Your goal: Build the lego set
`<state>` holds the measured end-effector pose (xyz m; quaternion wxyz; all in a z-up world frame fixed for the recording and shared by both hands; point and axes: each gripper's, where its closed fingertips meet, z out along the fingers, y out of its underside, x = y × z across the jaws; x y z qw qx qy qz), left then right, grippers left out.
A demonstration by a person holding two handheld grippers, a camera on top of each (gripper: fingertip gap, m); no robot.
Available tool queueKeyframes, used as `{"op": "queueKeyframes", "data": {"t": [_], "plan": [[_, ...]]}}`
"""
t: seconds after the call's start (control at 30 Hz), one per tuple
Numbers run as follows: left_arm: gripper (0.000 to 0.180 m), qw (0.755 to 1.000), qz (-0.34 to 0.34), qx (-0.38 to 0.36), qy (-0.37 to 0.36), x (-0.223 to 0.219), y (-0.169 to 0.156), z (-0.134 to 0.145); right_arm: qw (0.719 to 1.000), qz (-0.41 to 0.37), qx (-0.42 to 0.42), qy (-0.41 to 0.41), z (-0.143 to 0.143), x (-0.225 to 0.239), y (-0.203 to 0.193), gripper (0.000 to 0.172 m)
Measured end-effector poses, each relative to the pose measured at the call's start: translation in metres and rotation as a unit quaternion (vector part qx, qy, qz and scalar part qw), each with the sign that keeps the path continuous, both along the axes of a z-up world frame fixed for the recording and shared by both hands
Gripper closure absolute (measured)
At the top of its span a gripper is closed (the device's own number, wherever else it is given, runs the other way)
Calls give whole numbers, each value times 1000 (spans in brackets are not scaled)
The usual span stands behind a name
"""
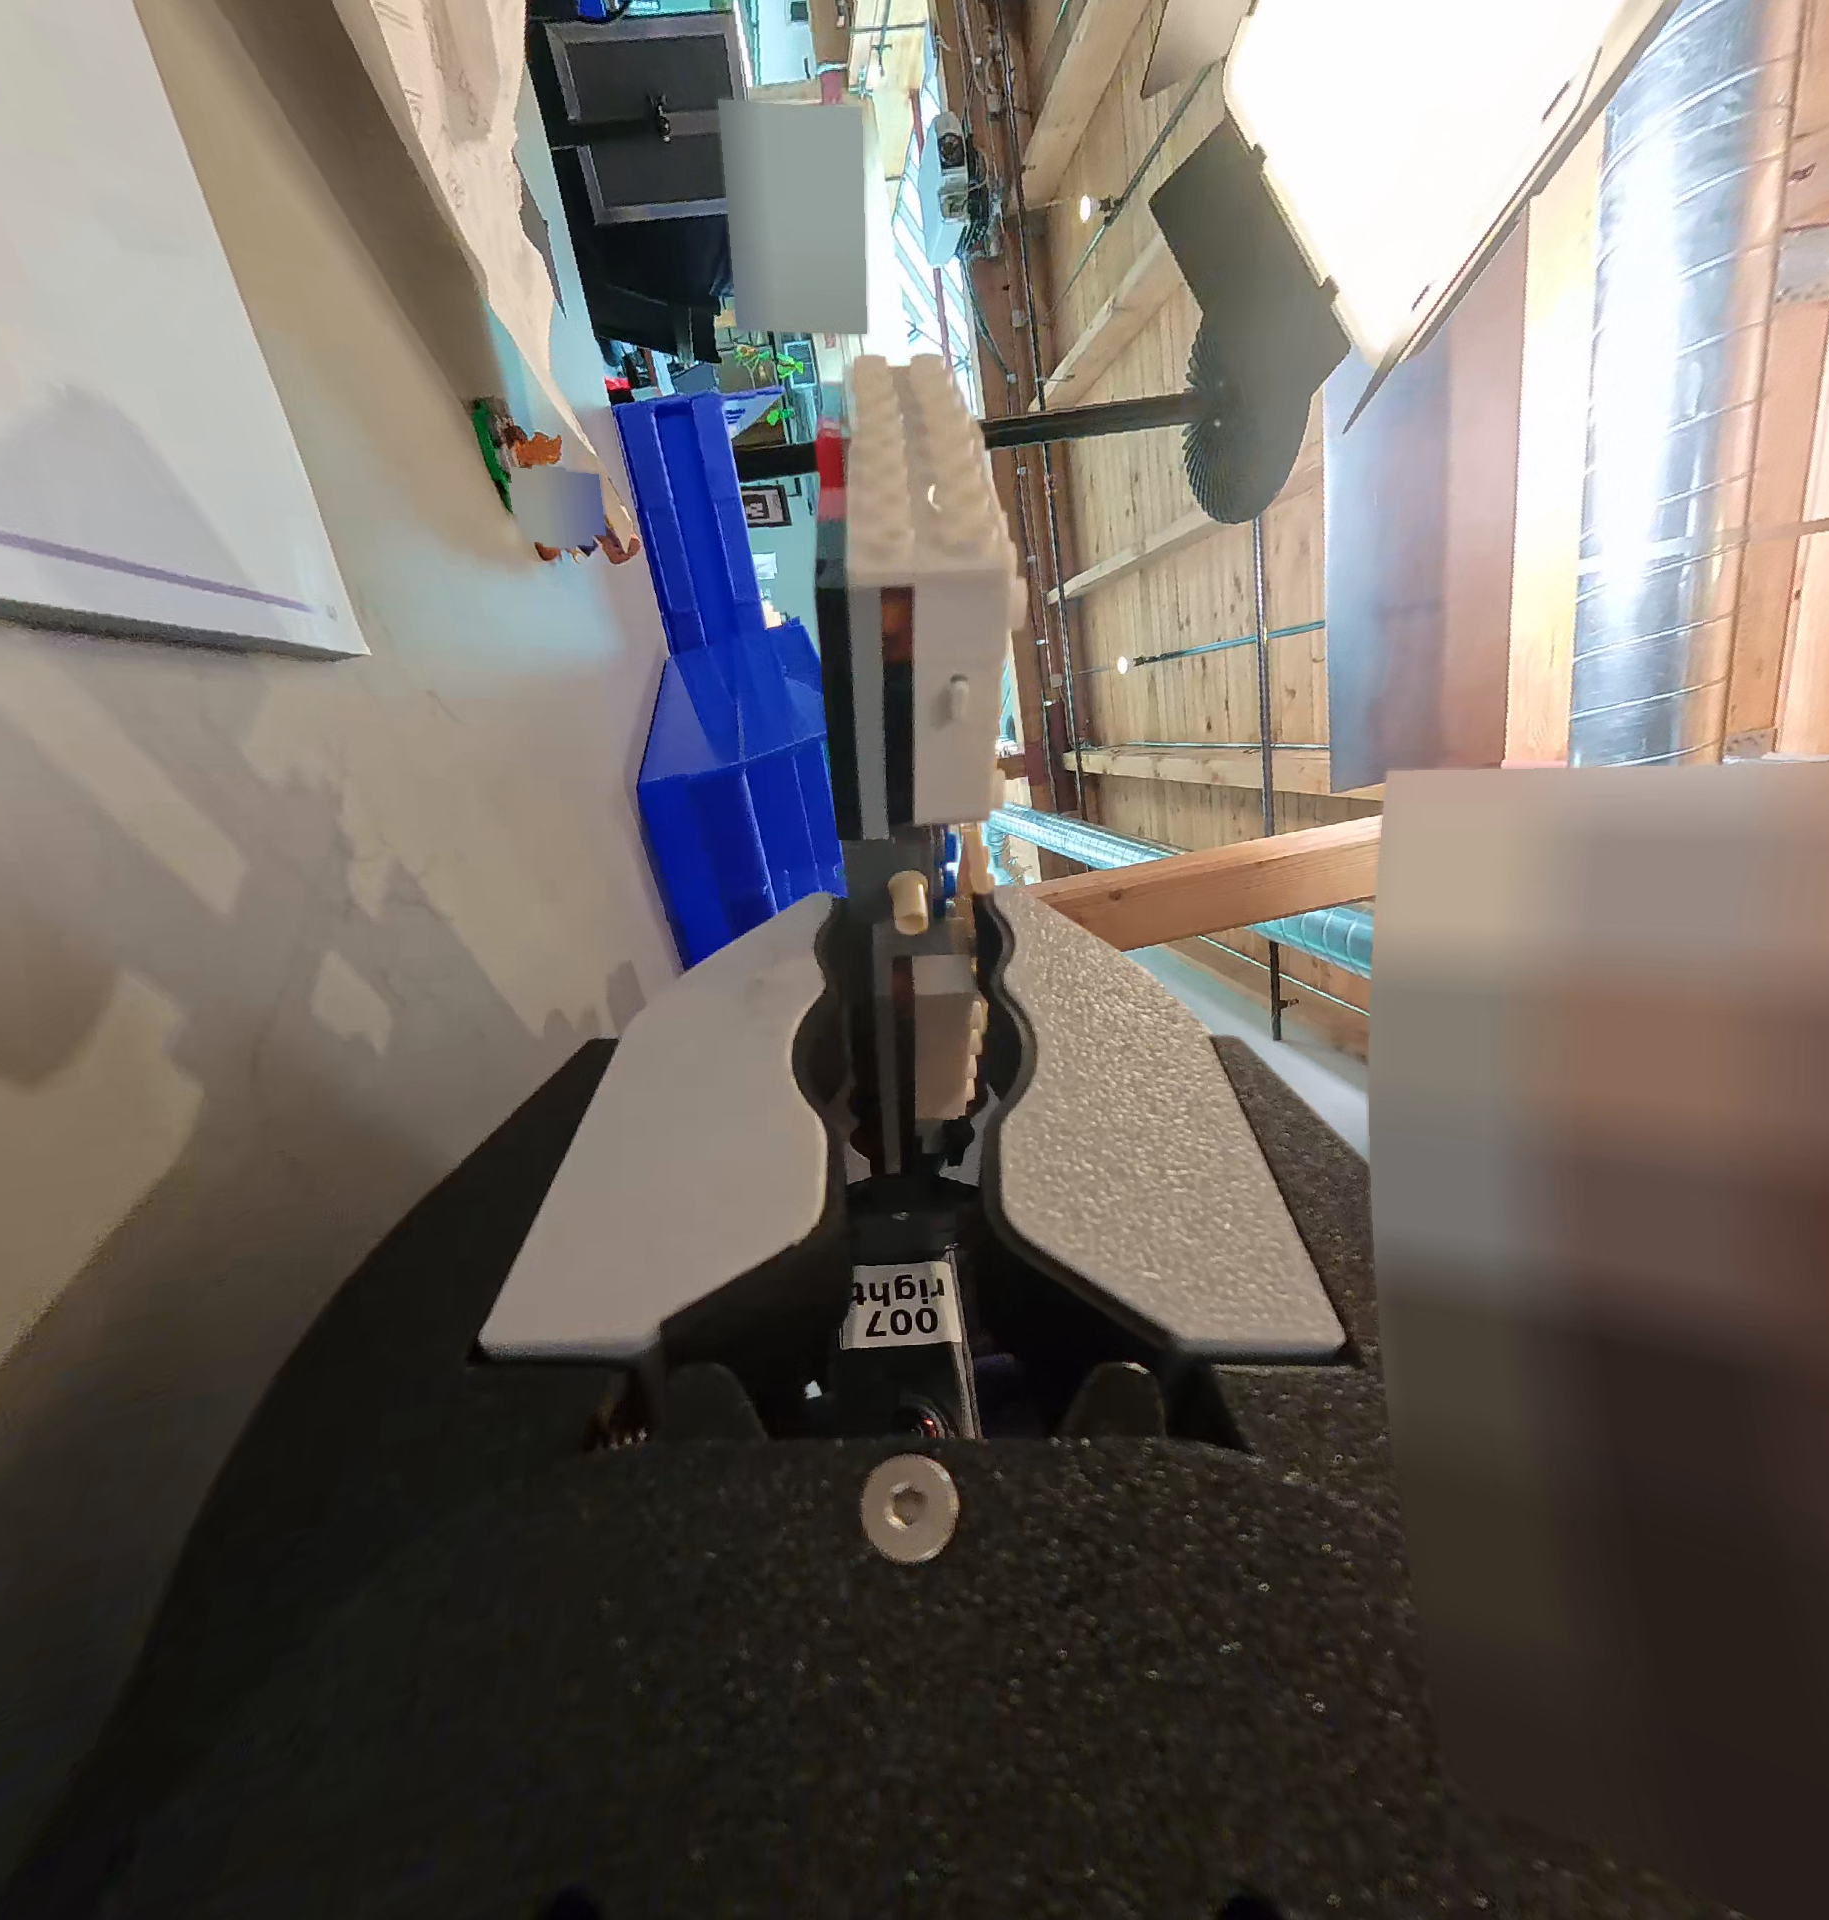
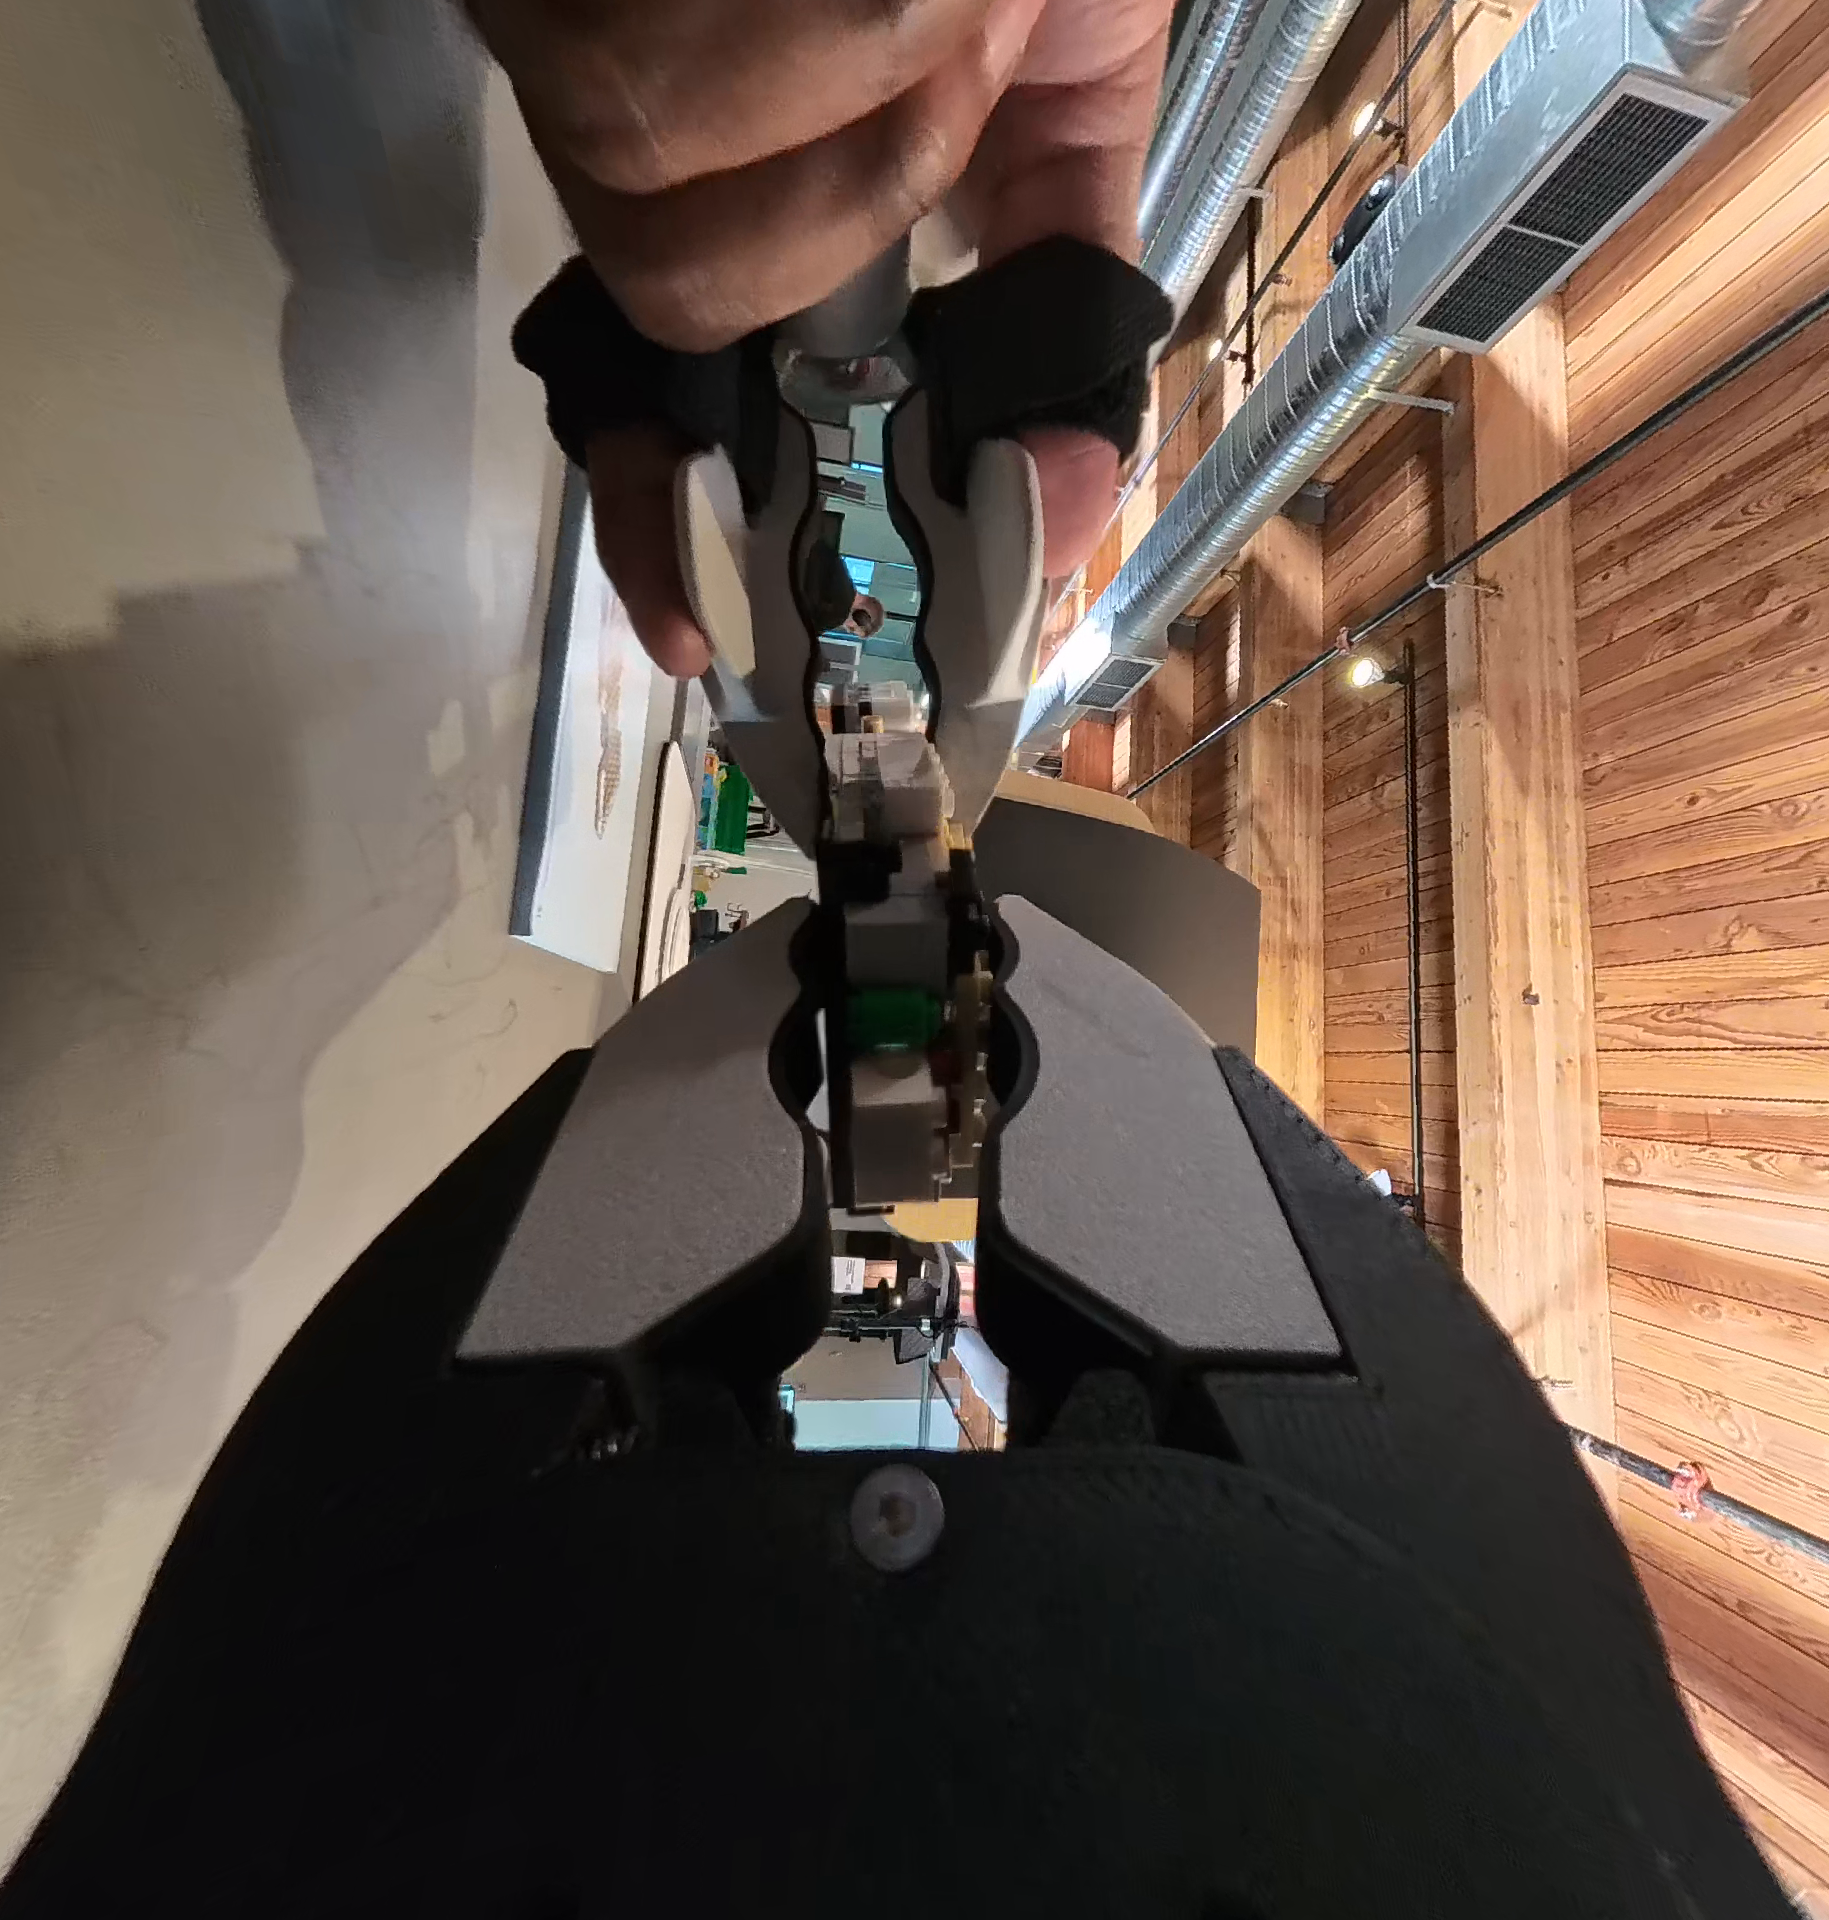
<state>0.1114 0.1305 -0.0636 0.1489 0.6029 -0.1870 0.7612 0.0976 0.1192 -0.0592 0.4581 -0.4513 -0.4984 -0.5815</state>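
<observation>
Because both grippers clamp the same brick model (image 2: 894,1039) in mid-air, well off the pale surface (image 1: 162,935), the main risk as I judge it is the model splitting between them. The surface runs down the left of both views, with a blue bin (image 1: 728,665) far along it and a white board (image 1: 110,416) lying on it.

The right gripper (image 2: 899,925) has its fingers (image 2: 681,1122) narrowed onto the near end of the model, on the grey and green bricks, with a tan gear against the right pad. The left gripper (image 2: 889,800) comes in from the far side, gripped by a hand (image 2: 837,208), and its fingers pinch the model's white far end. In its own view the left gripper (image 1: 915,914) is closed on a grey and black section, while a long white studded block (image 1: 931,520) juts out beyond the tips.

Any twist or pull apart could pop a joint. The small tan pin (image 1: 912,896) and the gear look likeliest to come loose and drop.
</observation>
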Motion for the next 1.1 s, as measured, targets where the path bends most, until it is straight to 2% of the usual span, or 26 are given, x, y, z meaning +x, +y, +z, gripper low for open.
{"op": "queueKeyframes", "data": {"t": [0.37, 0.6, 0.83, 1.1], "plan": [[159, 1000, 3, 23, 10, 0, 1, -4, 1000, 8, -11, 25, -2, 0, -1, 134], [159, 999, 39, -6, 20, -1, 18, -8, 998, 12, -16, 64, 1, 4, -5, 124], [159, 997, 68, 1, 25, -2, 36, -10, 995, 23, -50, 77, -9, 3, -17, 125], [159, 997, 64, 15, 27, -2, 34, -13, 991, 25, -104, 76, -25, -8, -16, 130]]}}
